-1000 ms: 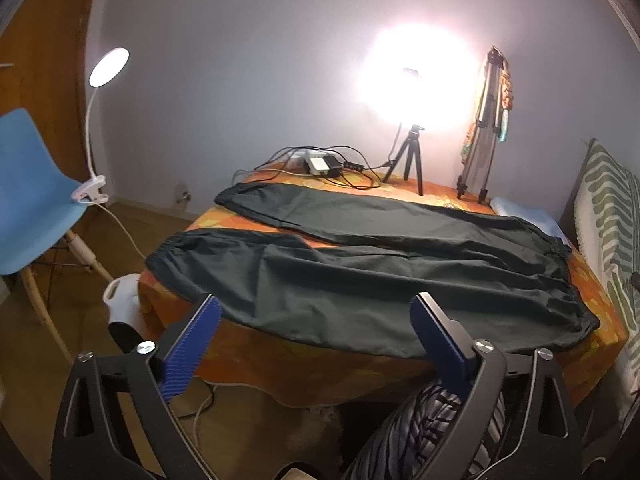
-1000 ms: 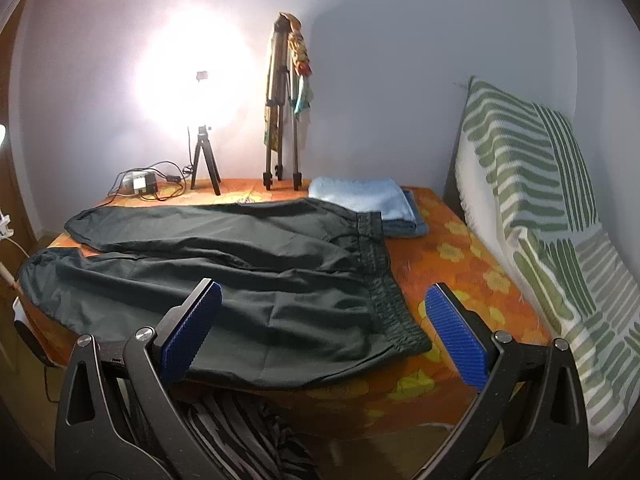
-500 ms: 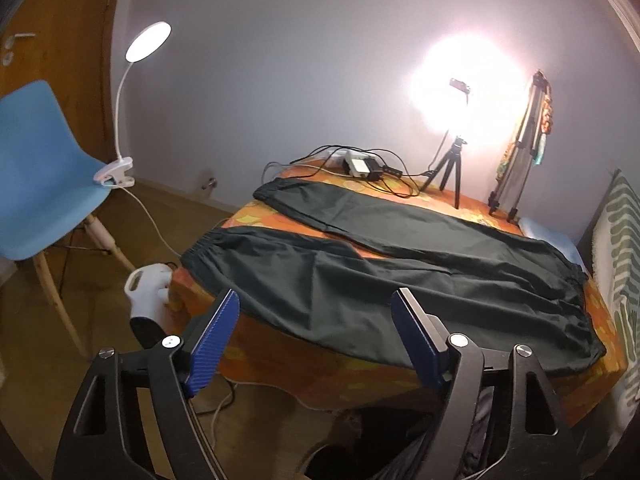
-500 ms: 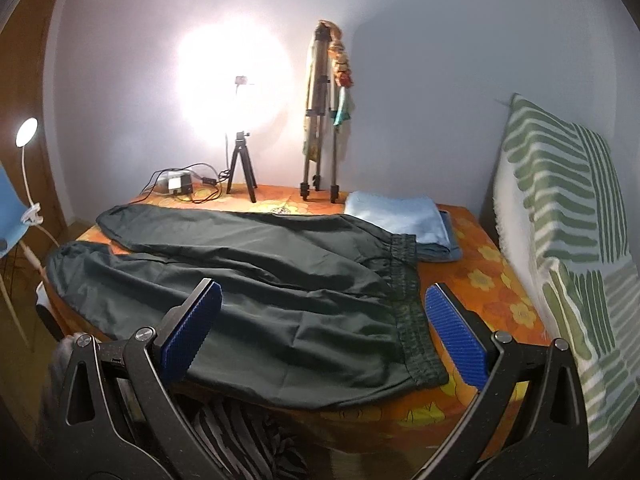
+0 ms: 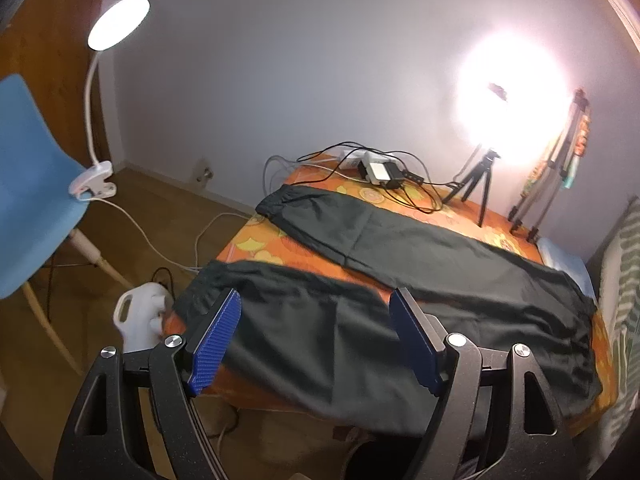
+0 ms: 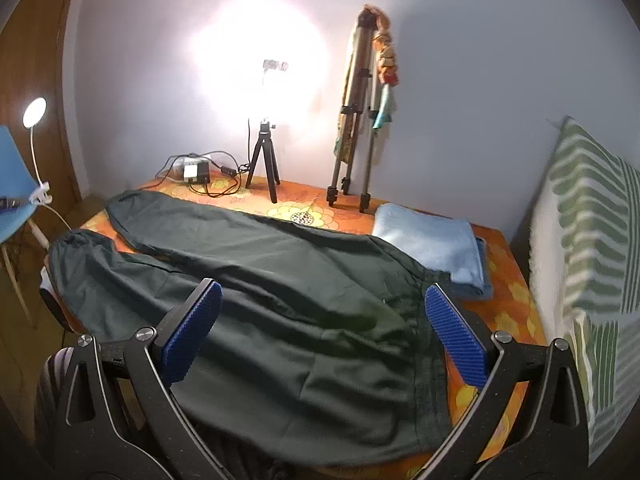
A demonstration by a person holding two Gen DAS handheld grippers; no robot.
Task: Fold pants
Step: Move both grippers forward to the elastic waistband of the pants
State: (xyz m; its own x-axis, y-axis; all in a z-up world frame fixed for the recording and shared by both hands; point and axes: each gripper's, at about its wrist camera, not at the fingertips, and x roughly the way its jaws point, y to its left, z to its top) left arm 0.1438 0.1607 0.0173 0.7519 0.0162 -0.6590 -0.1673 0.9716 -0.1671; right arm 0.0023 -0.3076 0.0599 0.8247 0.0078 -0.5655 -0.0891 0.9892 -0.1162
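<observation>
A: How many garments are on the bed (image 6: 516,276)?

B: One pair of dark pants (image 6: 280,300), spread flat across the orange flowered cover. Its two legs run out to the left, the waistband lies at the right. The near leg's cuff (image 5: 208,284) hangs at the left edge of the bed.

A: And the grippers?

B: Two. The left gripper (image 5: 314,340) hovers above the near leg close to that cuff, jaws apart with nothing between the pads; they closed a little a moment ago. The right gripper (image 6: 320,332) hovers over the hip area near the waistband, jaws wide and released, not touching the cloth.

A: Anything else on the bed?

B: One folded blue towel (image 6: 432,248) at the far right, touching the waistband corner. Two tripods: a small black one (image 6: 262,164) under the bright light, and a tall silver one (image 6: 354,128) to its right, cloth draped over it. One tangle of cables with a charger (image 5: 380,172) at the far left corner.

A: Beside the bed?

B: One blue chair (image 5: 32,184) with one clip lamp (image 5: 100,120) on it, and one white jug (image 5: 140,316) on the floor. One striped green cushion (image 6: 592,264) at the right.
</observation>
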